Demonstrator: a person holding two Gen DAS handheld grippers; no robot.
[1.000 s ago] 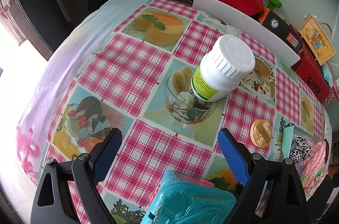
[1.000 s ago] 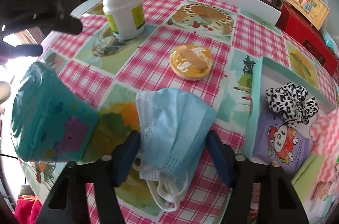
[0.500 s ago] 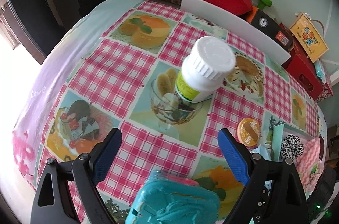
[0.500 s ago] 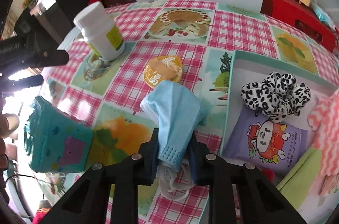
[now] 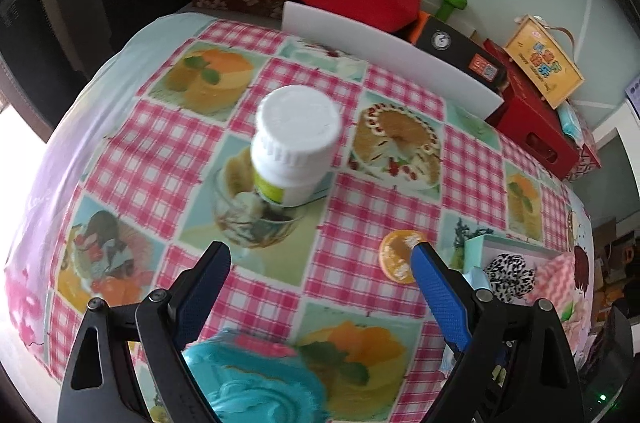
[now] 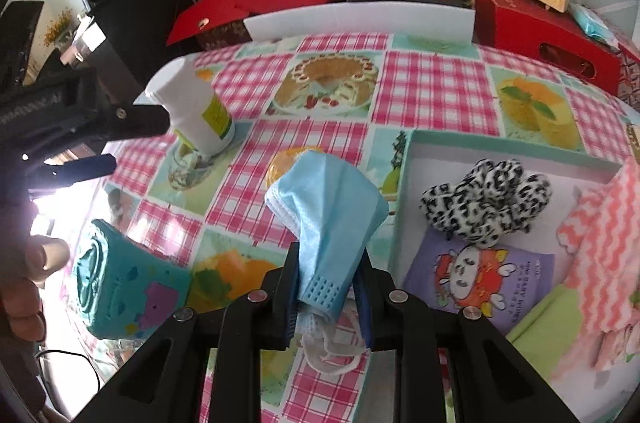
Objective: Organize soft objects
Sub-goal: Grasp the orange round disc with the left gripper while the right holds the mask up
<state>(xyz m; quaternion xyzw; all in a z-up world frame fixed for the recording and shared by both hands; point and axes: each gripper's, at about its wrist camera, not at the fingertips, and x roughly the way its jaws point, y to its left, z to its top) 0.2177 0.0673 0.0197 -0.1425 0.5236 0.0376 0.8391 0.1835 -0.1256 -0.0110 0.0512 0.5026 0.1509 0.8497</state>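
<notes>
2 grippers up: right gripper (image 6: 328,297) clamped on the blue face mask (image 6: 326,219), jaws spread either side of it a second ago, just closed in. Mask now lifted off the checkered tablecloth (image 6: 432,87), hanging beside the teal box (image 6: 412,159) with the leopard scrunchie (image 6: 486,199). Left gripper (image 5: 320,263) wide and empty, above the teal case (image 5: 256,379); white bottle (image 5: 294,143) looking further off than before.
</notes>
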